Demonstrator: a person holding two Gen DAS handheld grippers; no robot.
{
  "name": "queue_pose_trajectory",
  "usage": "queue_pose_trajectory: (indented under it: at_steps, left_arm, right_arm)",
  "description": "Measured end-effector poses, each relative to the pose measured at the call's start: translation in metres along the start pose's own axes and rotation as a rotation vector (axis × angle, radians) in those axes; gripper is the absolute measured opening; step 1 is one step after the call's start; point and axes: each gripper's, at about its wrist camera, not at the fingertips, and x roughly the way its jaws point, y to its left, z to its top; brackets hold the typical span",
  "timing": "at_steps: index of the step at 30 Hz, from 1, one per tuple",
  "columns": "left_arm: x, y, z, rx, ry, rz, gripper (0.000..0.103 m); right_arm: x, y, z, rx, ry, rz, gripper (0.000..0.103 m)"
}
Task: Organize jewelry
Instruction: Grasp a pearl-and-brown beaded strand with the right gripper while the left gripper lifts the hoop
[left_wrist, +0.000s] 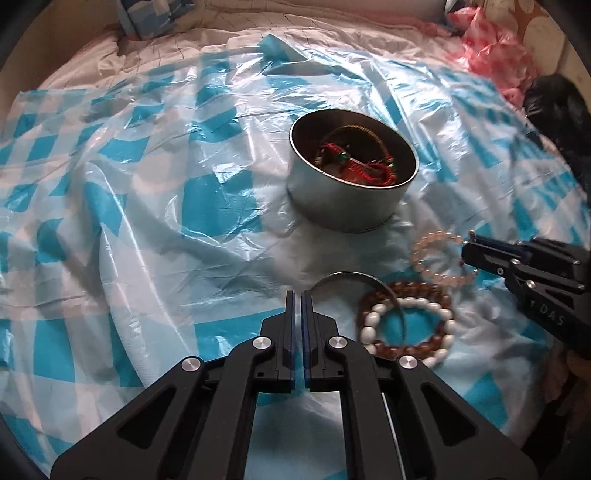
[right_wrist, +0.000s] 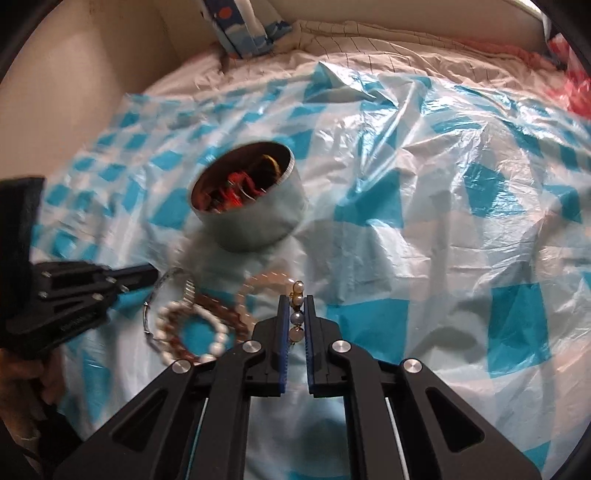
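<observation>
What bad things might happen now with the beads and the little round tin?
1. The right tongs pinch the pink bead bracelet by only a few beads, so it might slip out on the way to the tin.
2. The bracelet lies against the brown and white bracelets, so lifting may drag them along.
3. The plastic sheet looks slippery, so the tin could slide if bumped.

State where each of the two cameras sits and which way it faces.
Left wrist: on the left tool, angled down at the round tin and bracelets on the checked plastic sheet; own shut fingers show, right tool at right.
Right wrist: on the right tool, angled down, fingers closed on the pearl bracelet; left tool and hand at left.
Shared: tin, white bead bracelet, sheet.
</observation>
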Motion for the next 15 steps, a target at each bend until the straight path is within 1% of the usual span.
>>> queue_pose_trajectory:
  at_steps: [1, 2, 3, 4, 5, 6, 7, 8, 9, 10, 11, 12, 13, 15]
  left_arm:
    - [0.0, 0.0, 0.0, 0.004, -0.003, 0.015, 0.006]
    - [0.001, 0.0, 0.001, 0.009, -0.007, 0.029, 0.009]
    - [0.001, 0.001, 0.001, 0.011, -0.011, 0.039, 0.021]
    - [0.002, 0.001, 0.001, 0.013, -0.017, 0.062, 0.042]
    - [0.003, 0.001, 0.001, 0.018, -0.021, 0.078, 0.05]
    - [0.005, 0.0, 0.001, 0.026, -0.022, 0.091, 0.052]
    - [0.009, -0.001, 0.001, 0.035, -0.011, 0.096, 0.052]
    - [0.013, -0.005, 0.0, 0.053, 0.0, 0.108, 0.052]
    - [0.015, -0.008, 0.0, 0.072, 0.005, 0.119, 0.044]
    - [0.014, -0.012, 0.0, 0.084, 0.016, 0.092, 0.021]
    - [0.013, -0.014, 0.001, 0.08, 0.023, 0.07, 0.009]
    - [0.012, -0.014, 0.001, 0.073, 0.023, 0.058, 0.003]
    - [0.007, -0.013, 0.002, 0.056, 0.018, 0.025, 0.002]
    - [-0.001, -0.009, 0.003, 0.023, -0.003, -0.027, 0.002]
  right_arm:
    - [0.001, 0.0, -0.001, -0.006, -0.003, -0.018, 0.023]
    - [0.0, 0.0, -0.002, -0.015, -0.009, -0.042, 0.03]
    - [0.001, 0.001, -0.002, -0.028, -0.013, -0.062, 0.031]
    - [0.003, 0.001, -0.003, -0.039, -0.008, -0.082, 0.034]
    - [0.007, 0.002, -0.003, -0.05, 0.006, -0.101, 0.035]
    - [0.012, 0.003, -0.005, -0.066, 0.024, -0.119, 0.036]
    - [0.017, 0.006, -0.006, -0.092, 0.037, -0.142, 0.036]
    - [0.019, 0.009, -0.007, -0.115, 0.041, -0.154, 0.035]
    - [0.02, 0.011, -0.007, -0.131, 0.044, -0.155, 0.033]
    - [0.02, 0.012, -0.008, -0.13, 0.052, -0.13, 0.025]
    - [0.019, 0.01, -0.008, -0.117, 0.056, -0.105, 0.015]
    - [0.017, 0.005, -0.008, -0.081, 0.059, -0.06, 0.011]
    - [0.017, 0.005, -0.008, -0.081, 0.059, -0.06, 0.009]
    - [0.012, -0.007, -0.007, -0.003, 0.053, 0.032, 0.008]
